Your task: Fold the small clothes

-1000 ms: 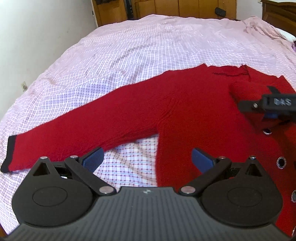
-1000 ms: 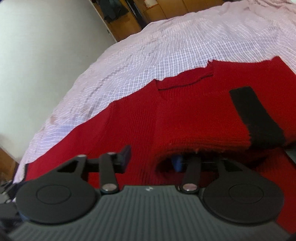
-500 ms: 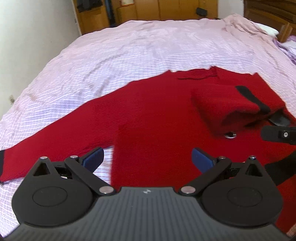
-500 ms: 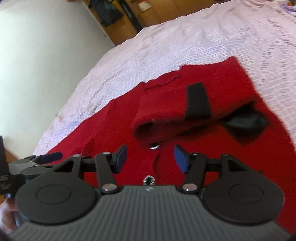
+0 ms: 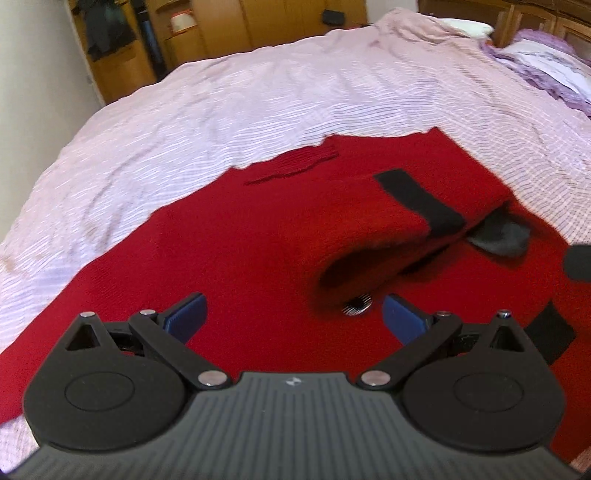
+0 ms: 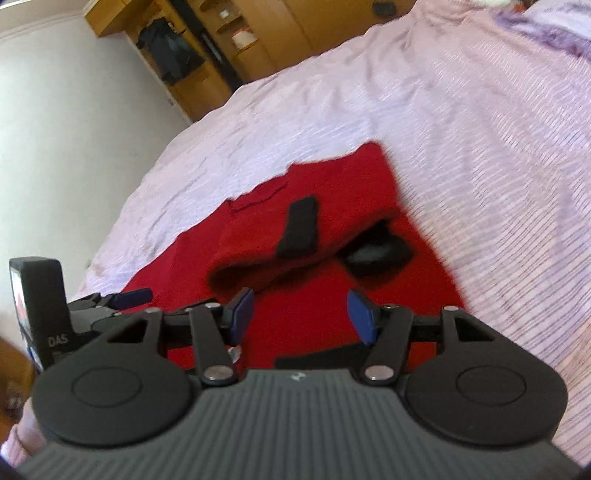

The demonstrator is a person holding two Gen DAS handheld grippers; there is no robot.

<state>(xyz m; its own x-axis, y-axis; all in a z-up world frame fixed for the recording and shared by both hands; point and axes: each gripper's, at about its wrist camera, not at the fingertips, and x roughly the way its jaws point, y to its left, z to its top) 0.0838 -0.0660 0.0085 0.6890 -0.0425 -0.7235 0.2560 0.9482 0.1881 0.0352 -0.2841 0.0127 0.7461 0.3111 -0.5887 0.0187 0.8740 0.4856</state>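
Note:
A red knitted cardigan [image 5: 240,243] lies spread on the bed. Its right sleeve [image 5: 369,225], with a black cuff [image 5: 421,205], is folded across the chest; the sleeve shows in the right wrist view [image 6: 273,243] too. A silver button [image 5: 356,304] shows below the sleeve fold. My left gripper [image 5: 293,317] is open and empty above the cardigan's front. My right gripper [image 6: 301,315] is open and empty above the cardigan's right side. The left gripper also shows at the left of the right wrist view [image 6: 129,297].
The bed has a pink checked sheet [image 5: 258,107]. Wooden cupboards [image 5: 229,26] stand beyond the bed's far end. Purple bedding [image 5: 546,70] lies at the far right. A white wall [image 6: 74,129] runs along the left side.
My right gripper let go of the sleeve, opened and drew back to the right. My left gripper moved right, from the left sleeve area over the cardigan's body.

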